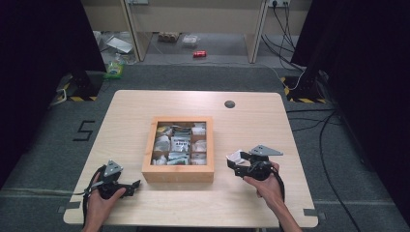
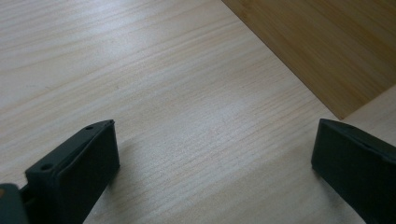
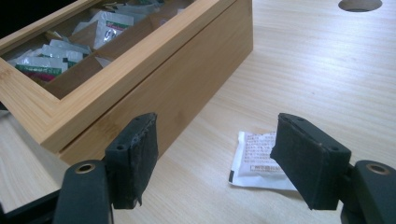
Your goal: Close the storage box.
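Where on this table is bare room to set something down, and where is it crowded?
Free: the wide strip between the wooden box and the table's far edge, apart from a small round hole, and the left side above the left gripper. Crowded: right of the box, where a white sachet lies before the open right gripper.

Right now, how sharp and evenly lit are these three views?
High view: soft, dark at both sides. Left gripper view: pale glare on the table, blurred jaws. Right gripper view: sharper; print on the white sachet shows but can't be read.
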